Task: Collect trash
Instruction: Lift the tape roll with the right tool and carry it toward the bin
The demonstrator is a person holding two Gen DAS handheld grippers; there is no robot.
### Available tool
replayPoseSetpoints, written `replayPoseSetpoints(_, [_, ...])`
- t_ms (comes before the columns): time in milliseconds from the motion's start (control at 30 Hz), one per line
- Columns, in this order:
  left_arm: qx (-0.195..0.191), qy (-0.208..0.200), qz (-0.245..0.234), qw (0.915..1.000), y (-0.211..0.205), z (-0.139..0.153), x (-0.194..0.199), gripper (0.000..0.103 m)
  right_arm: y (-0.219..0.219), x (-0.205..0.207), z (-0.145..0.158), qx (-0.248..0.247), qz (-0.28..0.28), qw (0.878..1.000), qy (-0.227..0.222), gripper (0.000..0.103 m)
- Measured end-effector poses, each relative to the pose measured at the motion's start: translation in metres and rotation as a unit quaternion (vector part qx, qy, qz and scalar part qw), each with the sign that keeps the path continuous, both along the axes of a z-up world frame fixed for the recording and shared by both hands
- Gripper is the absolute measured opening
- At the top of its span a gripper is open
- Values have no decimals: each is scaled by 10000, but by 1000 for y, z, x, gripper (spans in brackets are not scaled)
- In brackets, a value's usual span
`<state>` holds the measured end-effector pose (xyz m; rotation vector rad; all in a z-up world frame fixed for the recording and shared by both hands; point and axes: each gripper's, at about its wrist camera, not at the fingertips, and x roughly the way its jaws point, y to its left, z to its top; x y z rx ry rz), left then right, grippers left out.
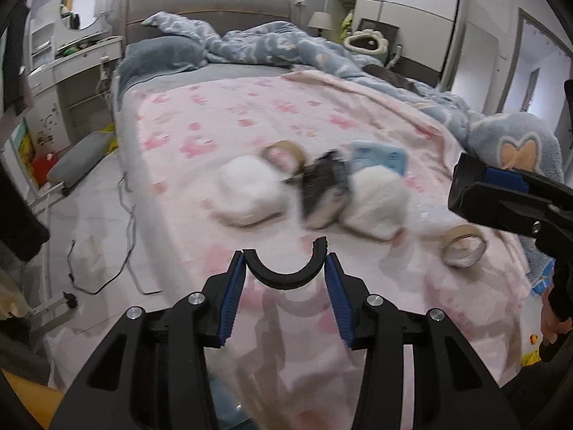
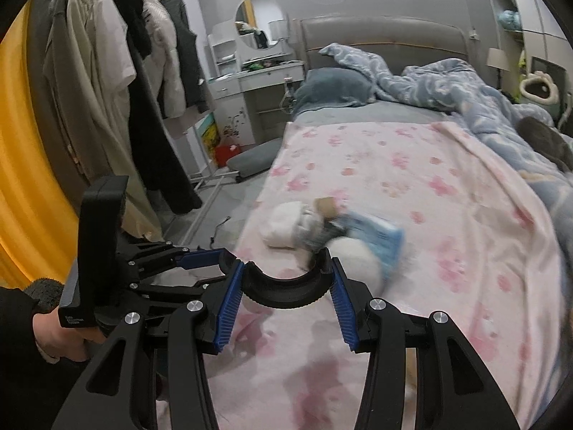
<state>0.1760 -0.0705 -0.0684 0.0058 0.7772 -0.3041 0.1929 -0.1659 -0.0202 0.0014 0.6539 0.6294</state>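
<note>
Lying blurred on the pink blanket, trash shows no readable writing.

Left claw open over pink blanket, blurred trash pile, tape roll beside it

Pink paw-print blanket

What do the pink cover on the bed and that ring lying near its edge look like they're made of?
The pink blanket looks like soft fleece: matte, fuzzy, gently rumpled, printed with darker pink paw shapes. The tape roll seems to be tan paper or plastic tape wound on a core, with a faint sheen; motion blur leaves that open.
</note>
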Motion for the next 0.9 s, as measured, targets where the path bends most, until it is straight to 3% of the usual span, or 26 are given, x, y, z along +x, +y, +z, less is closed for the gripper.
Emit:
replayPoseSetpoints(200, [193,347,348,9986,50,-15,2,48,48,13,-6,94,290,9994,191,48])
replayPoseSetpoints(500, [145,1098,807,9906,112,-47,0,49,99,27,-14,176,601,9968,499,48])
replayPoseSetpoints(900, [226,2223,1198,9673,171,-98,-9,49,162,34,-29,51,887,9922,880,48])
